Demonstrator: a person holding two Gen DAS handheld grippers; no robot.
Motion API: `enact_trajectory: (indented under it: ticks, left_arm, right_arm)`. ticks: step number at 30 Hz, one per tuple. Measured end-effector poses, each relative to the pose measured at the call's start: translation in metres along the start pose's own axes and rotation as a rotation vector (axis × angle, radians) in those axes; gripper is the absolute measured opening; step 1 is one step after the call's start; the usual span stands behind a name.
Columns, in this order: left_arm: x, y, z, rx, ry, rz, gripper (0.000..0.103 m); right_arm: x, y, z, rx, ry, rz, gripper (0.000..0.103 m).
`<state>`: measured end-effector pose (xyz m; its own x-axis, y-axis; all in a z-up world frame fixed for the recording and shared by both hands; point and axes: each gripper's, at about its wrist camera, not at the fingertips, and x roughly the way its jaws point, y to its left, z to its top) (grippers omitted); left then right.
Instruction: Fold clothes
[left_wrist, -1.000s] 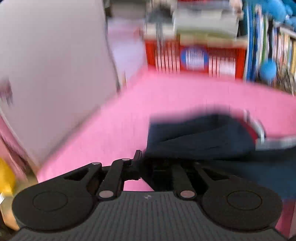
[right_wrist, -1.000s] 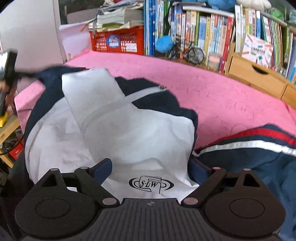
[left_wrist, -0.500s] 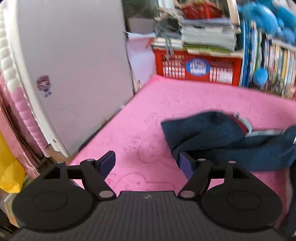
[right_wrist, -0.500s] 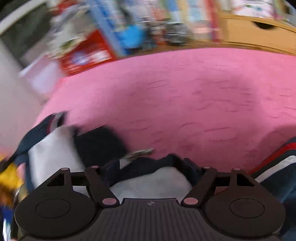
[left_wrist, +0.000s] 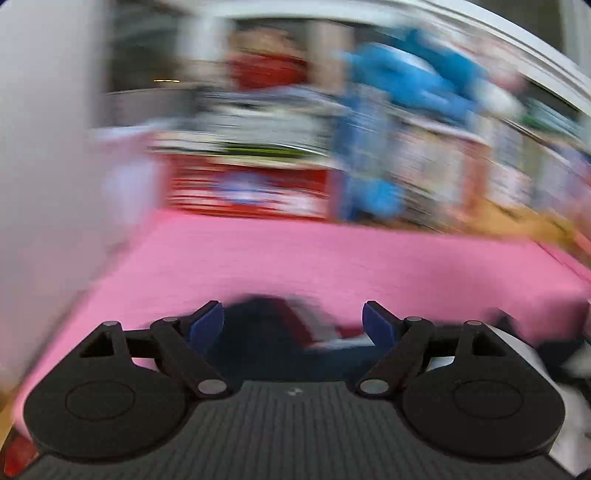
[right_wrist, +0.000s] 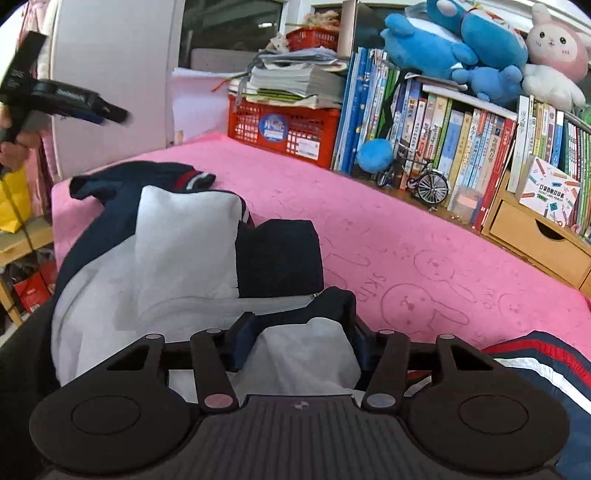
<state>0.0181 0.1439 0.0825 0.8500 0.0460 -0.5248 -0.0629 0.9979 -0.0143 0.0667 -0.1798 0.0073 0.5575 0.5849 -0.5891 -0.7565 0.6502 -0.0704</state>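
Note:
A navy and white jacket (right_wrist: 184, 243) with red trim lies partly folded on the pink blanket (right_wrist: 406, 251). My right gripper (right_wrist: 295, 343) has its fingers around a bunched fold of the jacket's white and navy cloth. My left gripper (left_wrist: 293, 323) is open and empty; its view is blurred, with the jacket's navy sleeve (left_wrist: 258, 339) low between its fingers. The left gripper also shows in the right wrist view (right_wrist: 74, 101), raised at the far left above the blanket's corner.
A red crate (right_wrist: 284, 129) with stacked papers, a row of books (right_wrist: 461, 136), blue and pink plush toys (right_wrist: 461, 48), a small model bicycle (right_wrist: 424, 181) and wooden drawers (right_wrist: 535, 232) line the far edge. A second striped navy garment (right_wrist: 535, 369) lies at the right.
My left gripper has let go of the navy sleeve, opened and lifted away to the left. My right gripper has closed in on a fold of the jacket.

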Motion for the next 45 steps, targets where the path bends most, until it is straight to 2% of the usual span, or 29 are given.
enact_trajectory:
  ticks: [2, 4, 6, 8, 9, 11, 12, 13, 14, 15, 18, 19, 20, 22, 23, 25, 27, 28, 29, 30, 32, 33, 34, 35, 38, 39, 42, 44, 45]
  left_arm:
    - [0.009, -0.035, 0.003, 0.159, 0.006, -0.136, 0.094]
    - [0.021, -0.066, 0.005, 0.321, -0.003, -0.230, 0.098]
    - [0.033, -0.090, 0.005, 0.439, -0.031, -0.271, 0.103]
    - [0.052, -0.104, 0.006, 0.492, -0.017, -0.308, 0.103]
    - [0.063, -0.108, 0.005, 0.505, 0.021, -0.347, 0.103]
    - [0.088, -0.115, 0.001, 0.532, 0.146, -0.441, 0.103]
    - [0.095, -0.119, -0.006, 0.554, 0.199, -0.460, 0.103]
    - [0.099, -0.122, -0.015, 0.582, 0.233, -0.457, 0.103]
    - [0.102, -0.124, -0.024, 0.611, 0.264, -0.451, 0.103]
    - [0.101, -0.121, -0.031, 0.617, 0.270, -0.457, 0.102]
    - [0.092, -0.107, -0.047, 0.607, 0.270, -0.483, 0.100]
    - [0.089, -0.103, -0.048, 0.600, 0.269, -0.490, 0.100]
    - [0.086, -0.101, -0.049, 0.593, 0.268, -0.496, 0.100]
    - [0.081, -0.101, -0.050, 0.601, 0.254, -0.496, 0.100]
    - [0.079, -0.101, -0.050, 0.605, 0.245, -0.495, 0.100]
    - [0.075, -0.102, -0.048, 0.612, 0.221, -0.499, 0.097]
    - [0.070, -0.104, -0.044, 0.617, 0.191, -0.518, 0.097]
    - [0.068, -0.105, -0.043, 0.613, 0.188, -0.539, 0.097]
    - [0.066, -0.106, -0.042, 0.607, 0.187, -0.561, 0.097]
    - [0.065, -0.107, -0.043, 0.611, 0.188, -0.566, 0.097]
    - [0.063, -0.110, -0.046, 0.628, 0.189, -0.562, 0.097]
    - [0.062, -0.110, -0.048, 0.632, 0.188, -0.558, 0.097]
    - [0.061, -0.109, -0.049, 0.628, 0.191, -0.554, 0.097]
    - [0.061, -0.107, -0.050, 0.619, 0.192, -0.550, 0.097]
    - [0.062, -0.102, -0.051, 0.585, 0.184, -0.533, 0.098]
    - [0.062, -0.100, -0.050, 0.573, 0.176, -0.524, 0.098]
    - [0.063, -0.096, -0.043, 0.535, 0.144, -0.489, 0.098]
    - [0.068, -0.093, -0.041, 0.525, 0.139, -0.438, 0.098]
    - [0.070, -0.092, -0.040, 0.520, 0.137, -0.412, 0.098]
  right_arm:
    - [-0.006, -0.004, -0.005, 0.015, -0.013, 0.030, 0.053]
    - [-0.015, -0.003, -0.011, 0.006, -0.017, 0.049, 0.053]
    - [-0.023, -0.001, -0.017, -0.005, -0.022, 0.067, 0.054]
    - [-0.029, 0.003, -0.023, -0.022, -0.029, 0.081, 0.055]
    - [-0.033, 0.006, -0.026, -0.030, -0.033, 0.085, 0.057]
    - [-0.039, 0.006, -0.031, -0.045, -0.030, 0.081, 0.059]
    - [-0.042, 0.006, -0.033, -0.052, -0.028, 0.077, 0.061]
    - [-0.045, 0.006, -0.035, -0.059, -0.026, 0.074, 0.067]
    - [-0.048, 0.006, -0.038, -0.067, -0.023, 0.071, 0.078]
    - [-0.052, 0.004, -0.040, -0.073, -0.013, 0.049, 0.089]
    - [-0.056, -0.015, -0.054, -0.067, 0.065, -0.101, 0.092]
    - [-0.057, -0.025, -0.058, -0.042, 0.097, -0.175, 0.096]
    - [-0.059, -0.037, -0.061, 0.007, 0.126, -0.246, 0.100]
    - [-0.067, -0.062, -0.062, 0.139, 0.143, -0.378, 0.099]
    - [-0.074, -0.074, -0.061, 0.203, 0.126, -0.396, 0.099]
    - [-0.095, -0.090, -0.052, 0.319, 0.000, -0.268, 0.099]
    - [-0.106, -0.095, -0.038, 0.377, -0.132, -0.113, 0.100]
    - [-0.104, -0.093, -0.028, 0.389, -0.171, -0.038, 0.100]
    - [-0.098, -0.090, -0.019, 0.391, -0.175, 0.021, 0.100]
    - [-0.083, -0.083, -0.011, 0.388, -0.128, 0.053, 0.100]
    - [-0.048, -0.065, 0.003, 0.376, 0.007, 0.095, 0.095]
    - [-0.029, -0.055, 0.007, 0.375, 0.092, 0.108, 0.086]
    - [-0.019, -0.048, 0.007, 0.375, 0.129, 0.109, 0.078]
    - [-0.013, -0.043, 0.007, 0.376, 0.139, 0.107, 0.055]
    - [0.005, -0.027, 0.006, 0.376, 0.166, 0.100, 0.031]
    - [0.001, -0.020, 0.010, 0.337, 0.122, 0.081, 0.027]
    - [-0.028, -0.002, 0.030, 0.159, -0.086, -0.023, 0.021]
    - [-0.044, 0.007, 0.043, 0.031, -0.218, -0.131, 0.021]
    - [-0.046, 0.012, 0.048, -0.055, -0.295, -0.212, 0.021]
